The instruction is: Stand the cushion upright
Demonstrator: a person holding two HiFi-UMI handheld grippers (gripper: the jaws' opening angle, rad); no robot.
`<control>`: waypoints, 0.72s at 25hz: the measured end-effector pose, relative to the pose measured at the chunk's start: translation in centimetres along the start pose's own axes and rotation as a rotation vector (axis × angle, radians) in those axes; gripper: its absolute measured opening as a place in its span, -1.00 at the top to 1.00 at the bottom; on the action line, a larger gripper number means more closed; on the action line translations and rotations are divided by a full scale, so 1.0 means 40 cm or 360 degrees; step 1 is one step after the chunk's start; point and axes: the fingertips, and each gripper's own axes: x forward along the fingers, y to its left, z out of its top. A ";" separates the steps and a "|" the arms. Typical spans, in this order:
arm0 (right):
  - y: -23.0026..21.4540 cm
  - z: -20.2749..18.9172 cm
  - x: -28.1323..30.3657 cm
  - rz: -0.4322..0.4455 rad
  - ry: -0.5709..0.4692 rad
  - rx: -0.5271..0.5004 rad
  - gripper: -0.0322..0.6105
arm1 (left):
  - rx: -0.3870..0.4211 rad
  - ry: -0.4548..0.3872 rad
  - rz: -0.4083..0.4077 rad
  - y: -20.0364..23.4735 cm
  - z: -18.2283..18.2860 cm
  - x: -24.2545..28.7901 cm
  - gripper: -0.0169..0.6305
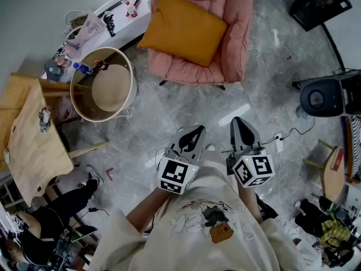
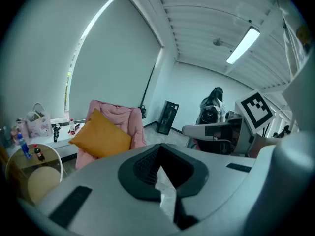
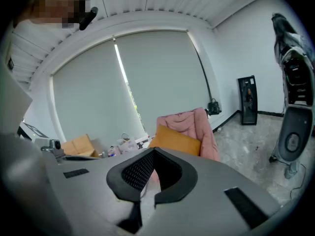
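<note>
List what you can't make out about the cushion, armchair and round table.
Armchair: backrest top cut off by the head view's upper edge.
Cushion: underside hidden against the seat, every view.
Round table: labels on its bottles too small, head view.

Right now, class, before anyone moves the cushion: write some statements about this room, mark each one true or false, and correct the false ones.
1. The orange cushion rests on the pink armchair. True.
2. The left tongs grip the cushion. False: they are shut on nothing and hover over the floor, well short of the armchair.
3. The right tongs are shut with nothing between them. True.
4. In the head view, the round wooden table stands to the right of the armchair. False: it stands to the armchair's left.
</note>
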 end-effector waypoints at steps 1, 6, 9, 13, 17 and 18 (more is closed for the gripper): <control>0.022 -0.010 -0.017 0.0030 0.0001 0.0004 0.83 | -0.0008 0.0015 0.0037 -0.005 -0.012 -0.022 0.93; 0.082 -0.066 -0.115 0.0186 0.0035 -0.0037 0.83 | -0.0064 0.0059 0.0102 -0.097 -0.068 -0.078 0.93; 0.072 -0.101 -0.159 0.0260 0.0057 -0.0029 0.84 | -0.0060 0.0063 0.0150 -0.147 -0.071 -0.073 0.93; 0.079 -0.153 -0.208 0.0357 0.0114 -0.0041 0.83 | 0.0139 0.0137 0.0164 -0.235 -0.097 -0.082 0.93; 0.081 -0.154 -0.233 0.0449 0.0090 -0.0004 0.83 | 0.0128 0.0211 0.0202 -0.262 -0.134 -0.097 0.93; 0.077 -0.150 -0.234 0.0460 0.0080 0.0024 0.83 | 0.0107 0.0207 0.0230 -0.255 -0.135 -0.106 0.93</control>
